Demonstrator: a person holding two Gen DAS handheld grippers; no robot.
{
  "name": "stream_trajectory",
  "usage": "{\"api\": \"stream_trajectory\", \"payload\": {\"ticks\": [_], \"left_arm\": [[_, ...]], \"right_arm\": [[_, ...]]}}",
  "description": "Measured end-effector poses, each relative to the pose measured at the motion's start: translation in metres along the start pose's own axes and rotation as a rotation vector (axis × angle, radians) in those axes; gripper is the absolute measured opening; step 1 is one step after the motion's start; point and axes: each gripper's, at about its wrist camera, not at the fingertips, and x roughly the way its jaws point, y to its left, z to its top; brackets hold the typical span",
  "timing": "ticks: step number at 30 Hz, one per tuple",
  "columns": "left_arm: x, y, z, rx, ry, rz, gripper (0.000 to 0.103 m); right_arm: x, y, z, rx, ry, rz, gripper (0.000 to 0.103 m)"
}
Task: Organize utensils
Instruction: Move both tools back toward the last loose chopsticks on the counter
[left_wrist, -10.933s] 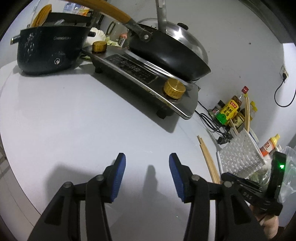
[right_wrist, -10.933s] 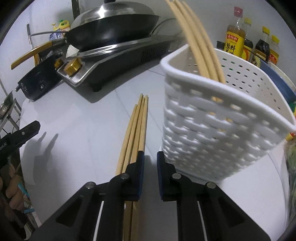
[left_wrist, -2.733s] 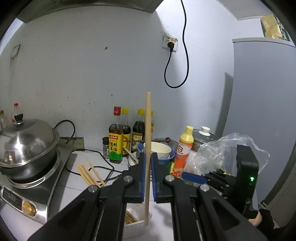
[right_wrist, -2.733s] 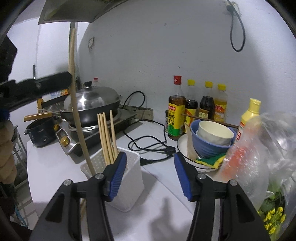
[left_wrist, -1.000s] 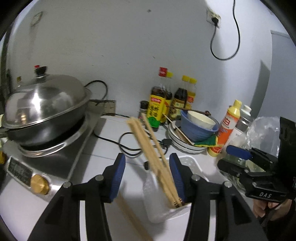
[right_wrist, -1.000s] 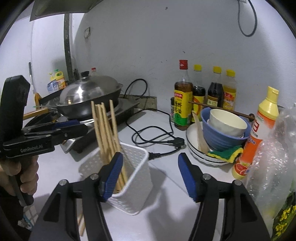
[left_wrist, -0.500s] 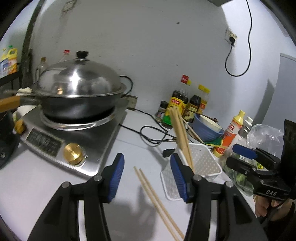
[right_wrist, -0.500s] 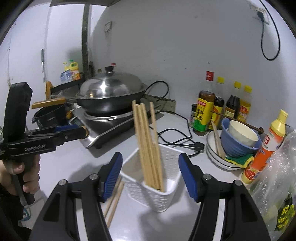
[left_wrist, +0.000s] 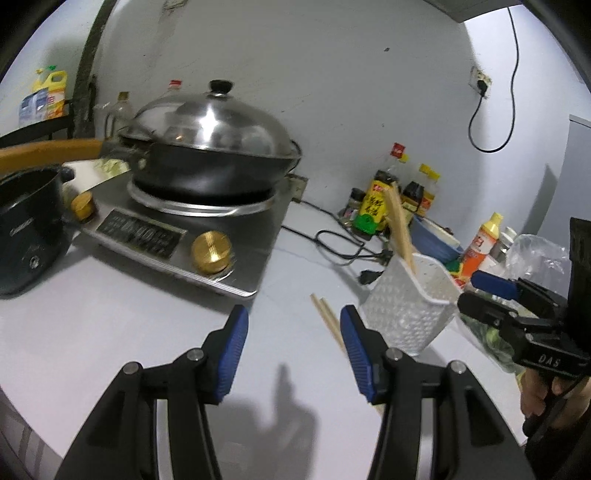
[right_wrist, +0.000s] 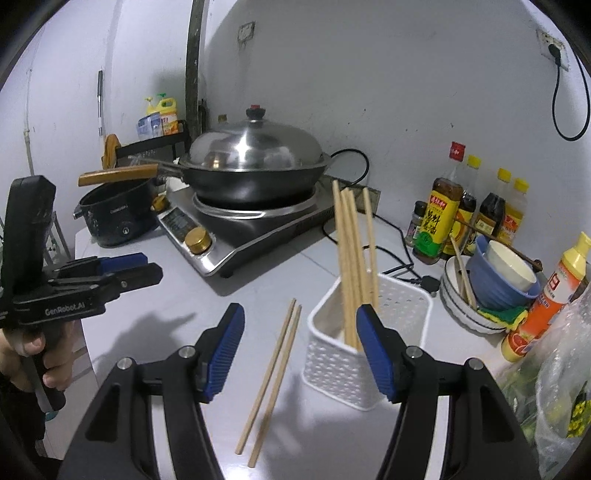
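While both tools hang above the white countertop (right_wrist: 258, 284), neither holds anything: the left gripper (left_wrist: 293, 345) has its blue pads spread wide over bare counter, and the right gripper (right_wrist: 300, 350) is spread wide too. The white perforated utensil basket (right_wrist: 391, 306) stands upright near the right gripper's right pad, with a bundle of wooden chopsticks (right_wrist: 352, 254) standing in it, leaning against its left side. Two loose chopsticks (right_wrist: 273, 376) lie flat on the counter just left of the basket, side by side, between the right gripper's pads in that view. Behind: lidded wok (right_wrist: 251, 166) on an induction cooker (right_wrist: 236, 225), sauce bottles (right_wrist: 436, 218), stacked bowls (right_wrist: 495, 280) at right.
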Motion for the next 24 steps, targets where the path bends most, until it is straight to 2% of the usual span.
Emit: {"api": "stream_trajectory", "payload": {"ticks": [19, 24], "left_arm": [[-0.001, 0.049, -0.039, -0.048, 0.031, 0.122, 0.052], [0.000, 0.054, -0.044, -0.055, 0.039, 0.139, 0.052]], "right_arm": [[0.064, 0.028, -0.034, 0.018, 0.141, 0.017, 0.061], [0.077, 0.023, -0.042, 0.051, 0.160, -0.024, 0.061]]}}
